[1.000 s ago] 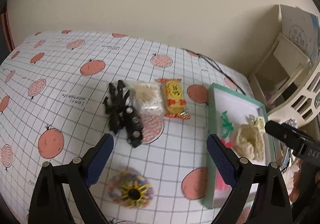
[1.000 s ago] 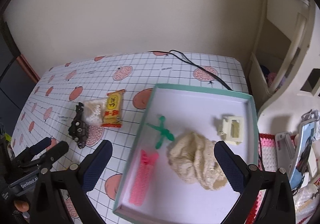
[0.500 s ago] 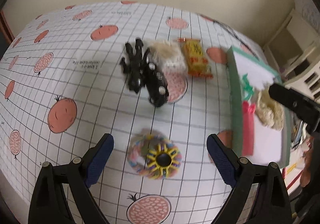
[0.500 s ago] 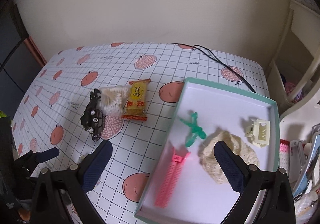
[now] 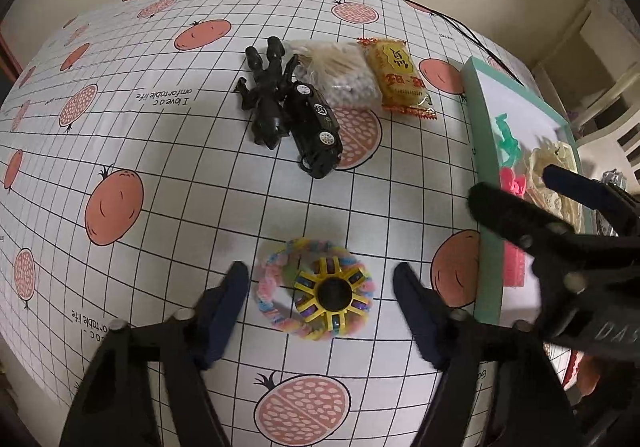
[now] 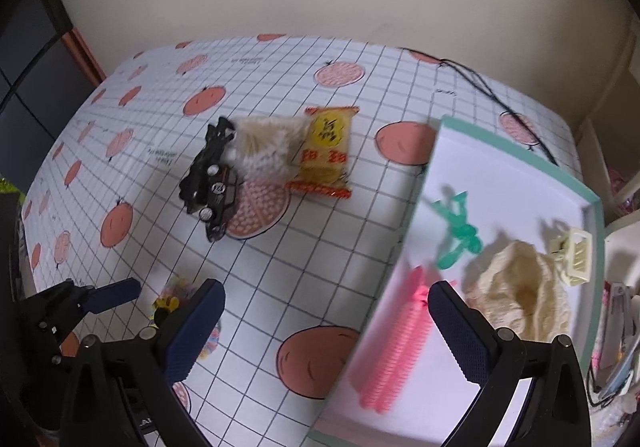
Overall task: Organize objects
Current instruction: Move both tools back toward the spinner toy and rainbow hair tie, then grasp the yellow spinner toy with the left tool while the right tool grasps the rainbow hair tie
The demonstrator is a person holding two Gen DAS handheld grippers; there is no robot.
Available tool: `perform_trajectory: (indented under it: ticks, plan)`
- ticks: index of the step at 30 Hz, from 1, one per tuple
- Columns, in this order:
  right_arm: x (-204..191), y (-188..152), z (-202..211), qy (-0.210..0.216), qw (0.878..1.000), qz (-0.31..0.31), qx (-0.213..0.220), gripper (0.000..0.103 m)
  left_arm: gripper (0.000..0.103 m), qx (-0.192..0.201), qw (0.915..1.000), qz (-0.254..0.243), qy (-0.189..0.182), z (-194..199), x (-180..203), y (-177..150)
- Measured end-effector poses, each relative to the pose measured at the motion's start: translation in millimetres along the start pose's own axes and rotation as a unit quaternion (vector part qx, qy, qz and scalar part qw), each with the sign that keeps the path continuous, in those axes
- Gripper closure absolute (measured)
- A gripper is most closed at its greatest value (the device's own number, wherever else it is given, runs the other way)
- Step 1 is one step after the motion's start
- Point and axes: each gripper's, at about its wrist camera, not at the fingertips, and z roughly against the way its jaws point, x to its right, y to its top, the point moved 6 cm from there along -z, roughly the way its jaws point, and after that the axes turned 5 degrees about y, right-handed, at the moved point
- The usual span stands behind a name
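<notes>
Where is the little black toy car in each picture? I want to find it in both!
Left wrist view: the black toy car is above the middle, just right of the black figure, partly over a pink fruit print.
Right wrist view: the same car sits left of the middle, blurry.
Shared landmark: the yellow snack packet, up and to the right of the car in both.

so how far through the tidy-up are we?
Partway. Done: the tray already holds the green clip, pink comb clip, cream clip and cream scrunchie. In hand: nothing yet; the left gripper sits open, jaws either side of the rainbow hair tie and yellow spinner. The right gripper is open at the tray's edge. Left: black figure, toy car, cotton swab bag, snack packet.
</notes>
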Motion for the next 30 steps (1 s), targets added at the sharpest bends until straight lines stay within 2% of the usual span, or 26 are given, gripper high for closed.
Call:
perform_trajectory:
  ticks: [5,7,14,18,30]
  plan:
    - [-6,-1,-7,0.011,1.0,-0.001,-0.01,0.0,0.04,-0.002,1.0,-0.009,-0.004,0,6,-1]
    - [-6,-1,-8,0.01,1.0,0.0,-0.011,0.0,0.048,-0.002,0.9999,-0.014,-0.005,-1,8,0]
    - [-7,-2,-8,0.01,1.0,0.0,-0.013,0.0,0.056,-0.005,0.9998,-0.019,-0.003,-4,9,-1]
    - [-9,-2,-8,0.011,1.0,0.001,-0.014,0.0,0.064,-0.004,0.9998,-0.019,0.0,-2,7,-2]
    - [-12,0,-10,0.014,1.0,-0.006,-0.012,0.001,0.064,0.006,0.9999,0.003,-0.011,7,3,0]
